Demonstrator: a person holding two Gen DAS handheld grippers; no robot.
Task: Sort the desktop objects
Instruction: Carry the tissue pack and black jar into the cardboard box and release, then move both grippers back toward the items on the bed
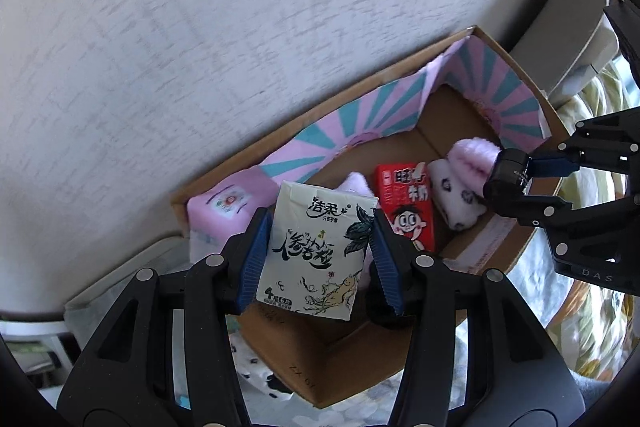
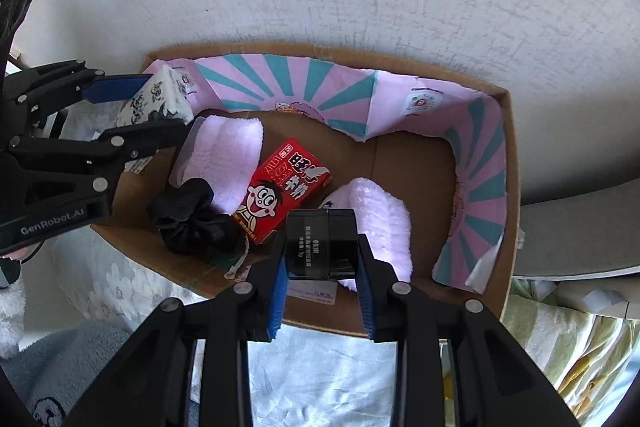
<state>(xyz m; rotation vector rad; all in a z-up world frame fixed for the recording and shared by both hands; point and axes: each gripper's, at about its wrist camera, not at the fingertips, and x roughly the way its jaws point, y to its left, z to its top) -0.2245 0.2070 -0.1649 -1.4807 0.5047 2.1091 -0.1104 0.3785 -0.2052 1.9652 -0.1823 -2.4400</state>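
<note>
A: Left hand-held gripper (image 1: 318, 255), jaws part-way apart and clamped on the tissue pack (image 1: 316, 251), one blue pad on each long edge. It hangs over the near-left corner of the cardboard box (image 1: 516, 247).

B: How does the pack handle?

A: I'd say light and soft; the film wrapper looks slippery, so I hold it across the middle, not by a corner.

B: And the right?

A: Right hand-held gripper (image 2: 322, 247), jaws nearly closed, gripping the small black jar (image 2: 322, 245) by its sides. Rigid and glossy; probably heavier than it looks, and it could twist out. It hovers above a fluffy pink sock (image 2: 384, 227) in the box.

B: What else is in there?

A: Red milk carton (image 2: 280, 191), black scrunchie (image 2: 192, 215), a second pink sock (image 2: 224, 159), and the pink-and-teal paper lining (image 2: 280, 79).
</note>
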